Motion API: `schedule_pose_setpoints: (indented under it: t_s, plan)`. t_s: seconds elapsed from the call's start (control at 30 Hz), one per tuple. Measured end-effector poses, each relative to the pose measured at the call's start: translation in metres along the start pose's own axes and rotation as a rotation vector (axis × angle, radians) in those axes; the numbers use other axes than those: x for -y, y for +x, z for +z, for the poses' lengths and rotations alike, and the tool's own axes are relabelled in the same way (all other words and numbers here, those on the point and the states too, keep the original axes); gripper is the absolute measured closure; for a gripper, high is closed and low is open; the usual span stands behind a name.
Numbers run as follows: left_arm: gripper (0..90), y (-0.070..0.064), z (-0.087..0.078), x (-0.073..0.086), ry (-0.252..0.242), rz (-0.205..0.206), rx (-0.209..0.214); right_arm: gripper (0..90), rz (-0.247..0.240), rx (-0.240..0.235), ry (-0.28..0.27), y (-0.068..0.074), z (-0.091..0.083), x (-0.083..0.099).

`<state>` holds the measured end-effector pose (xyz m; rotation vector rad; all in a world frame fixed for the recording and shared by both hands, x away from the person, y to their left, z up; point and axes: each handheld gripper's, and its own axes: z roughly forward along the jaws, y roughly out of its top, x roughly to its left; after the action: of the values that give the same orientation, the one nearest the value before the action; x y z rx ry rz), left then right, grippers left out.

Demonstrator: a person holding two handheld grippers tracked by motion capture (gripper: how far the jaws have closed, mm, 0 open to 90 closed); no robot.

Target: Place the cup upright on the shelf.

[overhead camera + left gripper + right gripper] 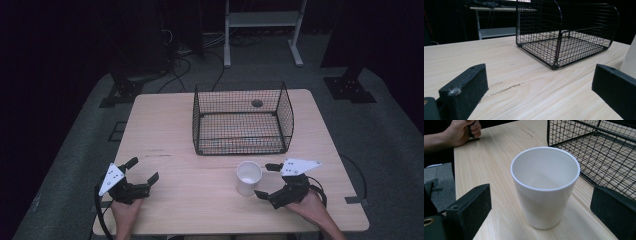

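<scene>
Your white cup (545, 187) stands upright and empty on the table (200, 200), just in front of the wire basket (242, 120) and well apart from its mesh wall. Main risk: if you close off-centre, one jaw meets the smooth tapered wall first and shoves or tips the cup before the other arrives; gripping high near the rim could also let it slip downward. Lifting low may knock it on the basket's near rim. Your right gripper (541, 220) is spread wide, jaws flanking the cup and touching nothing. Your left gripper (536, 100) rests near the table's near-left edge, also spread, holding nothing.
</scene>
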<state>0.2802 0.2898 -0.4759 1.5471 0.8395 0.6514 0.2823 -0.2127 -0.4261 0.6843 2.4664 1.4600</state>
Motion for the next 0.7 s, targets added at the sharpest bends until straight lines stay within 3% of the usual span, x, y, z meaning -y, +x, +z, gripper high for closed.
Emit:
schedule_pose_setpoints:
  t_s: [0.7]
  plan:
    - [0.0,0.000,0.000,0.000,-0.001,0.001,0.000,2.3,-0.015,-0.014,0.041,0.000,0.026,-0.010]
